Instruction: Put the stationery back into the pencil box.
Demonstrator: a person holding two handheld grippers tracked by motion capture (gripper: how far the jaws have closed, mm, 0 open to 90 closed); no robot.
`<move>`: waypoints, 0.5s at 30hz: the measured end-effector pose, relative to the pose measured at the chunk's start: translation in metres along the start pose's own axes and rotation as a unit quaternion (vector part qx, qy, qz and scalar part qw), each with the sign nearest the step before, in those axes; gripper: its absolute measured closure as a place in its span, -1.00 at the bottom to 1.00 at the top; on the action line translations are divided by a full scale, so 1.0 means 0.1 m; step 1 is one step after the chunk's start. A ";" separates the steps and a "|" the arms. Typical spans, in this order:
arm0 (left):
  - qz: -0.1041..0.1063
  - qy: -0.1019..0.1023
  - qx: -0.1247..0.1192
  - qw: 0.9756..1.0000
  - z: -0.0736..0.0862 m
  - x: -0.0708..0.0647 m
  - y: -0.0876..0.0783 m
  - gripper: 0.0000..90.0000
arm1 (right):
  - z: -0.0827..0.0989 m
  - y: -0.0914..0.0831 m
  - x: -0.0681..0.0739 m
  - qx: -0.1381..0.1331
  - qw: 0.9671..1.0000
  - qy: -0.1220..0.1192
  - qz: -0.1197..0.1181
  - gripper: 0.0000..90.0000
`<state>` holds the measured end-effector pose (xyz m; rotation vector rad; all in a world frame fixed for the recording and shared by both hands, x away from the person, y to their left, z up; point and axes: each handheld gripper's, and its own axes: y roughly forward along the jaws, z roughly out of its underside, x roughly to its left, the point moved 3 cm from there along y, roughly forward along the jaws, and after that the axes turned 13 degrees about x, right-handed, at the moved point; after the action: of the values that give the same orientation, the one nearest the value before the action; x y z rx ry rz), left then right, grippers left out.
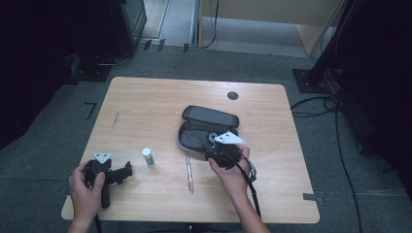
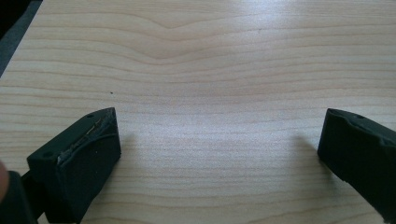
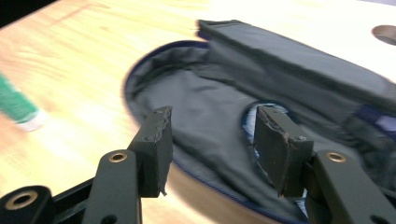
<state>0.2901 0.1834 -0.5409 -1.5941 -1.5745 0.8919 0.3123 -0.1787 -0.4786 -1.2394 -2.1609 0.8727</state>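
A light wooden table [image 1: 145,102] stands on grey carpet [image 1: 243,58]; dark stands [image 1: 311,77] and cables [image 1: 340,145] crowd the right edge.

Grey pouch [image 1: 206,131], pale wooden table [image 1: 145,102]

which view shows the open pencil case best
The high view: the whole case shows, lid flipped back, with the right gripper at its near edge. The right gripper view shows its grey lining close up but blurred and cut off. The left gripper view looks onto bare table.
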 end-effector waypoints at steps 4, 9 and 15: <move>0.000 0.000 0.000 1.000 0.00 0.00 0.00 -1.00 | 0.04 -0.03 0.14 -0.003 1.000 -0.012 -0.013 0.08; 0.000 0.000 0.000 1.000 0.00 0.00 0.00 -1.00 | 0.10 -0.04 0.27 -0.001 0.999 -0.010 -0.032 0.10; 0.000 0.000 0.000 1.000 0.00 0.00 0.00 -1.00 | 0.19 0.03 0.44 0.009 0.999 -0.017 -0.049 0.20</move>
<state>0.2901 0.1834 -0.5409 -1.5939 -1.5743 0.8917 0.2806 -0.1442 -0.4888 -1.1072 -2.2157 0.8764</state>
